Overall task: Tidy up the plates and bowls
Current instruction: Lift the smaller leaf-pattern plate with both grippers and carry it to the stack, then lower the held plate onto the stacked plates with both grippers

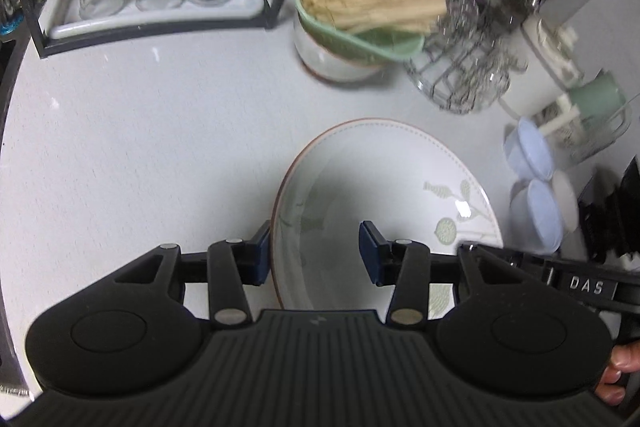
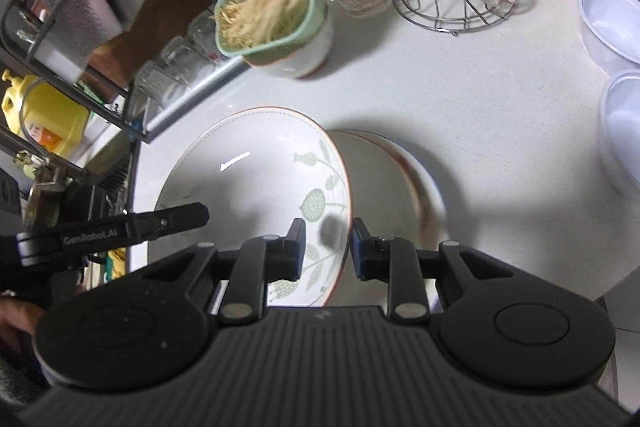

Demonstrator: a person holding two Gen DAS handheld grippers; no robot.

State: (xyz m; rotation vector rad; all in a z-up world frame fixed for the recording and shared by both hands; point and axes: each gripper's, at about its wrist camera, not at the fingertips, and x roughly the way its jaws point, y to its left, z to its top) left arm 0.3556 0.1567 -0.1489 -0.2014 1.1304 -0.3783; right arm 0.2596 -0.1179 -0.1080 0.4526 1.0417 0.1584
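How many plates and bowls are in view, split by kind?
Leaf-patterned plate: 1, with both grippers' jaws straddling its rim
Plates stacked beneath it: at least 2, exact count hidden
Pale blue plastic bowls: 2
White bowl under the green basket: 1
Total: at least 6

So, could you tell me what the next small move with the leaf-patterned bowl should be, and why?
Probably close the right gripper on the leaf-patterned bowl: its fingers straddle the rim with gaps showing either side. The left gripper is also open astride the opposite rim, and the stacked plates lie just beside it.
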